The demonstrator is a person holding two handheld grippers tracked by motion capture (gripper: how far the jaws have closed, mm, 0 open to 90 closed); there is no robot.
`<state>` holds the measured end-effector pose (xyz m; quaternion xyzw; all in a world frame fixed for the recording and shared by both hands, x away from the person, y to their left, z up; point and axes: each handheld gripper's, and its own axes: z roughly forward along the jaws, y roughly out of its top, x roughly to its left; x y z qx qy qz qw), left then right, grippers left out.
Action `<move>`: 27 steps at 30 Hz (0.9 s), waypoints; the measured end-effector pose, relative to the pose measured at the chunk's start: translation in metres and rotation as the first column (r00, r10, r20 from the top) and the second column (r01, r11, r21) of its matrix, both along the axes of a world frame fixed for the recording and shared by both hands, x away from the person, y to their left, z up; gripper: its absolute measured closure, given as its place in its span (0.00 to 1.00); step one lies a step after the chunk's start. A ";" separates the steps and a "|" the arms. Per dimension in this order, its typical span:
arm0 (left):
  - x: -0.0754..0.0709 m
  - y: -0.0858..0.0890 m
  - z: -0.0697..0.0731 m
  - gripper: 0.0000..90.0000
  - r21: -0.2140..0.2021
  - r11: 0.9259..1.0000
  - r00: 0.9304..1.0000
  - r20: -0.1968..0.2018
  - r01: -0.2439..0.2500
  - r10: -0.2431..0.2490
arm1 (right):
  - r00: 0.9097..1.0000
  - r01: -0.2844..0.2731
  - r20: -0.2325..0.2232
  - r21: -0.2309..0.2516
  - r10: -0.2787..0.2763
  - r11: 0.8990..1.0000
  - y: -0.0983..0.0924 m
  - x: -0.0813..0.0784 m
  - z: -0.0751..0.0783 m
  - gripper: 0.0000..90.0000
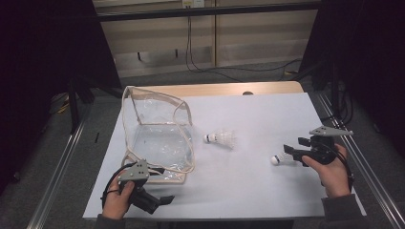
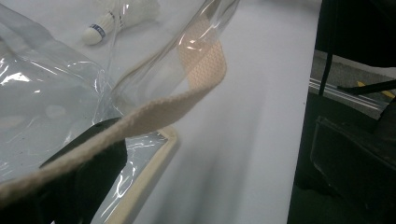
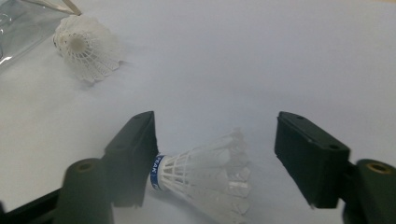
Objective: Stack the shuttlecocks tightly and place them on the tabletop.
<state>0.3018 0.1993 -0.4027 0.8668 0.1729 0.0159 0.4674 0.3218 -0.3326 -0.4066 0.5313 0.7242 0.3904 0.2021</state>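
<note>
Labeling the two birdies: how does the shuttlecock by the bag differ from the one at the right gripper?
The shuttlecock by the clear bag lies free, mid-table; the shuttlecock at the right gripper lies between that gripper's open jaws. The first sits close to the clear bag; the second lies far from it. Both are white and lie on their sides.

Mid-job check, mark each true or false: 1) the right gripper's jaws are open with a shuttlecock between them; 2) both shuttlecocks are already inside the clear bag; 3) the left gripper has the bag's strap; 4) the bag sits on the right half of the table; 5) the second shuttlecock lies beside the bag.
1) True. The right gripper stands open, and the near shuttlecock lies between its jaws, unclamped.
2) False. Both lie on the white table, outside the clear bag.
3) True. The left gripper is shut on the strap, which runs across its jaw.
4) False. It sits on the left half.
5) True. The second shuttlecock lies just right of the bag.
</note>
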 end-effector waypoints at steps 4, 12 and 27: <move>0.000 0.000 0.000 0.04 -0.002 1.000 1.000 0.000 0.001 -0.001 | 1.000 0.003 -0.010 0.006 -0.003 1.000 0.000 0.001 -0.004 0.24; 0.000 0.000 0.000 0.04 -0.001 1.000 1.000 0.000 0.000 0.000 | 1.000 0.005 -0.030 0.004 -0.005 1.000 0.002 0.002 -0.009 0.14; 0.000 0.000 0.000 0.04 -0.004 1.000 1.000 0.000 0.002 -0.002 | 0.992 -0.059 -0.114 0.001 0.059 0.998 0.002 0.001 -0.014 0.40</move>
